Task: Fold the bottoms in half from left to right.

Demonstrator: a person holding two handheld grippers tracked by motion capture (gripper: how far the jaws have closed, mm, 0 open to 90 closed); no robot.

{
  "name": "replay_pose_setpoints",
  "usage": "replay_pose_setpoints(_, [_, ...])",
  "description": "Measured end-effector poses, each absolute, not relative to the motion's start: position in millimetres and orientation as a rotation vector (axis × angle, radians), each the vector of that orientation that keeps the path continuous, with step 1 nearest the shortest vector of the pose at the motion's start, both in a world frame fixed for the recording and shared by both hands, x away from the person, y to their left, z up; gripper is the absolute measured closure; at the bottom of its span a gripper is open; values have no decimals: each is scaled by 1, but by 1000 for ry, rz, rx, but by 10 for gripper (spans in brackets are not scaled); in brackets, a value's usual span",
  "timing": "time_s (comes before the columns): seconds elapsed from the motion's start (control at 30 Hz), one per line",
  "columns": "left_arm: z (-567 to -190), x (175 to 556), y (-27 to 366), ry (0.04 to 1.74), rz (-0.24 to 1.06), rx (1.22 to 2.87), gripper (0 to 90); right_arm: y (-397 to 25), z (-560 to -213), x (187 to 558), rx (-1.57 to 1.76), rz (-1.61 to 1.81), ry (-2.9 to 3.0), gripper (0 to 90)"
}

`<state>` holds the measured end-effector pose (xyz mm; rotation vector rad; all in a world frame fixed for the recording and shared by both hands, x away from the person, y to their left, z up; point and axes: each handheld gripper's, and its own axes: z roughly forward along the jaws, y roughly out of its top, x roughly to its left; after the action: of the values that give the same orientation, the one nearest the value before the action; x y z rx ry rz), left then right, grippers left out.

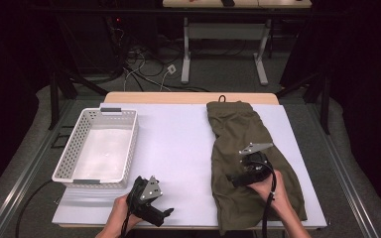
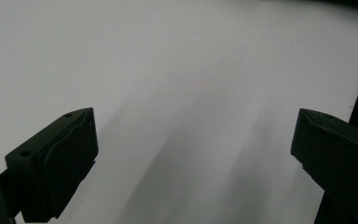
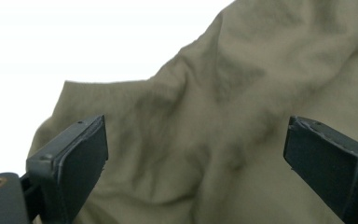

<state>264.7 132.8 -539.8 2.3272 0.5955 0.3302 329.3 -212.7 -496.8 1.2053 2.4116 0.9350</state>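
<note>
White desk [image 1: 178, 148] carries olive shorts [image 1: 243, 148] along its right edge; your right gripper [image 3: 196, 154] hovers spread over them, and your left gripper [image 2: 193, 154] is spread too.

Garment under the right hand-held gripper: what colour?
Olive green garment, plain, no pattern; clearest in the right gripper view.

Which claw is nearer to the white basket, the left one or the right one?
Left. The left claw is just in front of the white basket, near its front right corner, jaws open. The right claw is farther away, over the olive trousers on the table's right side.
</note>
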Motion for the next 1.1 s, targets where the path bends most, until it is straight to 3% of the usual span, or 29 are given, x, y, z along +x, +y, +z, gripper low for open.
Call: replay_pose_setpoints(1.1, [-540, 265, 134, 598, 318, 2327, 5, -174, -505, 383, 1229, 880, 2410, 87])
